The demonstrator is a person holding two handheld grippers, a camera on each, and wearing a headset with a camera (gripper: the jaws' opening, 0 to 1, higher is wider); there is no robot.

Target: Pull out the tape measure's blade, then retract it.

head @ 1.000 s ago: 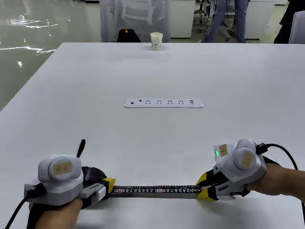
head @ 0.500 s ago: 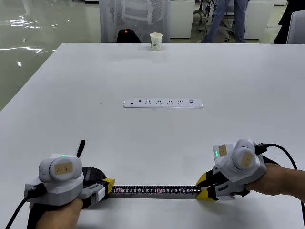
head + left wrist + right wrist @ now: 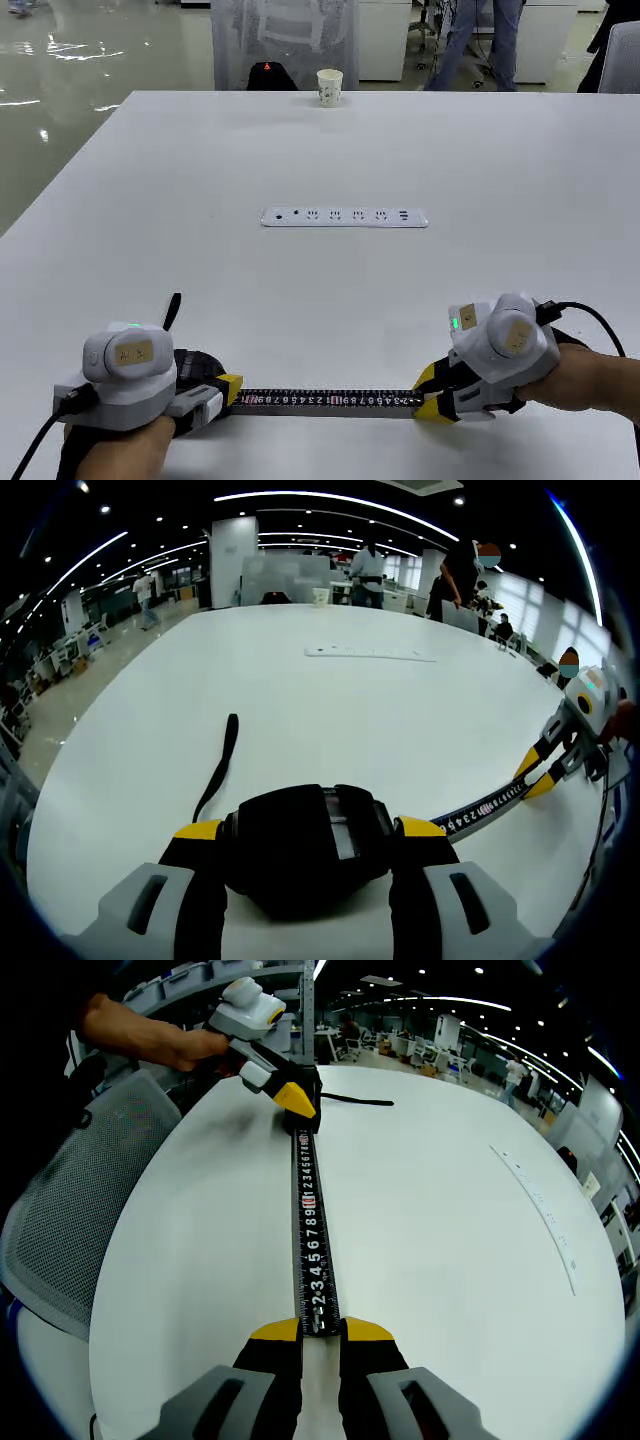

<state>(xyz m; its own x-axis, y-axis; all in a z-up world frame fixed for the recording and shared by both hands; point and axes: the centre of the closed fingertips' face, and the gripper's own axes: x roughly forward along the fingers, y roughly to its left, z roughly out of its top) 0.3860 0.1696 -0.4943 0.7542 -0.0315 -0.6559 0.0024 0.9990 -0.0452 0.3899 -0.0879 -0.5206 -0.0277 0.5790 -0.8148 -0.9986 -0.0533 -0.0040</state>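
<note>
The black tape measure case (image 3: pixel 308 842) sits between the yellow-tipped jaws of my left gripper (image 3: pixel 310 828), which is shut on it at the near left of the table (image 3: pixel 200 371). Its black wrist strap (image 3: pixel 218 763) trails away on the table top. The dark numbered blade (image 3: pixel 325 400) runs flat along the table from the case to my right gripper (image 3: pixel 428 392). In the right gripper view the blade (image 3: pixel 311 1250) stretches straight ahead and my right gripper (image 3: pixel 320 1332) is shut on its end. The left gripper (image 3: pixel 290 1093) shows at the blade's far end.
A white power strip (image 3: pixel 344 217) lies across the middle of the white table (image 3: pixel 420 150). A paper cup (image 3: pixel 329 86) stands near the far edge, with a mesh chair (image 3: pixel 283 40) behind it. People stand in the background. Cables trail from both grippers.
Nothing has visibly changed: both grippers hold the same places, with the blade drawn out to the same length.
</note>
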